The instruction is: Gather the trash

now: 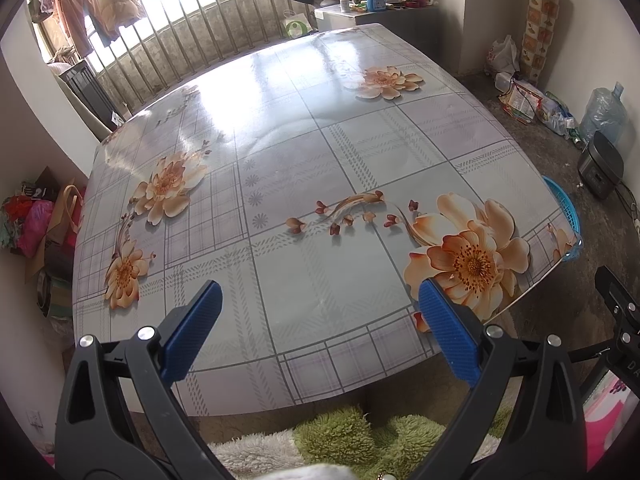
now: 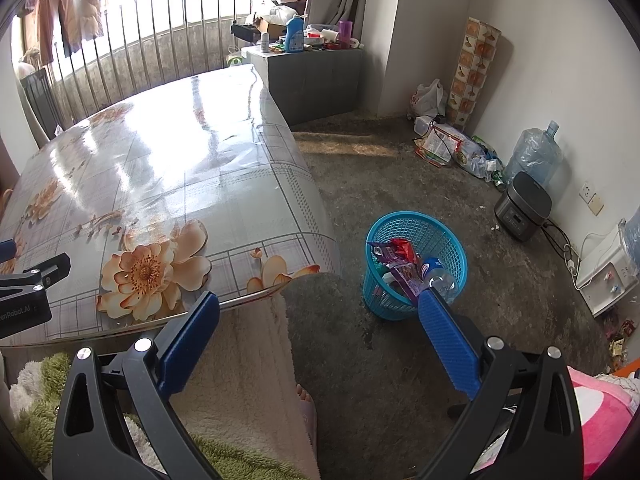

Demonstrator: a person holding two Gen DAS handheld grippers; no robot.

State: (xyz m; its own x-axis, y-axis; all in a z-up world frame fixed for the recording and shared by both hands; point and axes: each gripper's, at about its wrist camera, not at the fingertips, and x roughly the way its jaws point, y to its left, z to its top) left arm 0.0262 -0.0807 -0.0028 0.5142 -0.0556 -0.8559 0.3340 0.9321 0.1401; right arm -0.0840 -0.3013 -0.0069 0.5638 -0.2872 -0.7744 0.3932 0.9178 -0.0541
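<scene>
Trash (image 2: 404,266), crinkled wrappers and a clear bottle, fills the blue mesh basket (image 2: 416,236) on the floor just beside the table's corner. Left gripper (image 1: 320,300) hangs over the near edge of the table (image 1: 280,152), its ribbed blue pads spread wide with nothing between them. Right gripper (image 2: 318,308) is just as wide and bare, held off the corner above the rough grey floor (image 2: 400,168). A glossy flower-printed cloth covers the table, mirroring the barred window (image 1: 192,12). A dark rice cooker (image 2: 524,210) sits by the wall.
</scene>
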